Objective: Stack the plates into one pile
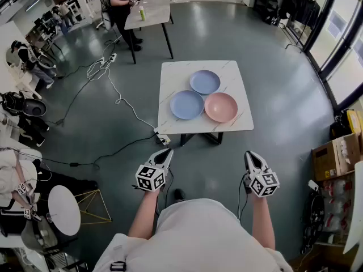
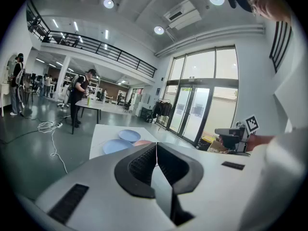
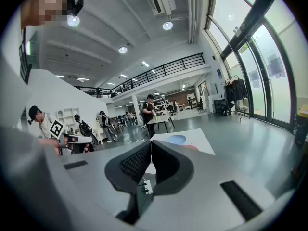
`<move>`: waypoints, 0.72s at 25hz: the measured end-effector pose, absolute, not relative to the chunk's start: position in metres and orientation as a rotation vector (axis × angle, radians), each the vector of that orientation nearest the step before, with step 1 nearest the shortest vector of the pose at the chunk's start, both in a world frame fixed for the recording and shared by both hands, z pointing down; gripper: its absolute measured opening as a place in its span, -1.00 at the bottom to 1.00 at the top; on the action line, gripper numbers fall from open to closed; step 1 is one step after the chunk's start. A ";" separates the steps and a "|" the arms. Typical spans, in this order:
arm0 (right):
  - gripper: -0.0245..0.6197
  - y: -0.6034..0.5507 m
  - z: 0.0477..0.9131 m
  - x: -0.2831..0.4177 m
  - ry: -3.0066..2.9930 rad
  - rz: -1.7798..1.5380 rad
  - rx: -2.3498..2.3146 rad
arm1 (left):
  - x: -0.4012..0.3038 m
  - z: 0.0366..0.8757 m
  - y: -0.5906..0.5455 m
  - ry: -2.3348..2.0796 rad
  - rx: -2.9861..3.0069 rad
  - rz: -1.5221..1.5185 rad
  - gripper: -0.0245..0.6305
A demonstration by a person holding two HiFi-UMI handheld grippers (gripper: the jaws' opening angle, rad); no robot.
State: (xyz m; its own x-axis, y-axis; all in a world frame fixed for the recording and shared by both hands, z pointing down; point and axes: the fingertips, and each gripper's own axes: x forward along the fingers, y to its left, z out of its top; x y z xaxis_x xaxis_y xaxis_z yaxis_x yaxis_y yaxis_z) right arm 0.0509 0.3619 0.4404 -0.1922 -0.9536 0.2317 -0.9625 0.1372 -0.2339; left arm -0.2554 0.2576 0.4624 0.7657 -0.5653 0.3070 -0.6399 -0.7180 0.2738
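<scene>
Three plates lie side by side on a white square table (image 1: 170, 123): a blue plate (image 1: 187, 104) at the near left, a second blue plate (image 1: 205, 81) behind it, and a pink plate (image 1: 221, 107) at the near right. My left gripper (image 1: 168, 153) and right gripper (image 1: 249, 156) hang over the floor, well short of the table, both shut and empty. In the left gripper view the closed jaws meet in front of the far-off blue plates (image 2: 119, 145). The right gripper view shows the table (image 3: 199, 141) beyond shut jaws.
A power strip and cables (image 1: 161, 138) lie on the floor by the table's near left corner. Cardboard boxes (image 1: 336, 153) stand at the right. A second table (image 1: 148, 11) with a person (image 1: 120, 4) stands further back. Several people sit at the left.
</scene>
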 end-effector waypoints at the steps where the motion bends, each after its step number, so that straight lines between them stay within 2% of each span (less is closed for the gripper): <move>1: -0.84 0.360 0.440 0.051 -2.349 0.517 1.979 | -0.255 0.462 0.256 -0.922 2.598 0.285 -0.87; 18: -0.84 0.358 0.438 0.043 -2.306 0.515 2.010 | -0.260 0.465 0.249 -0.889 2.607 0.287 -0.87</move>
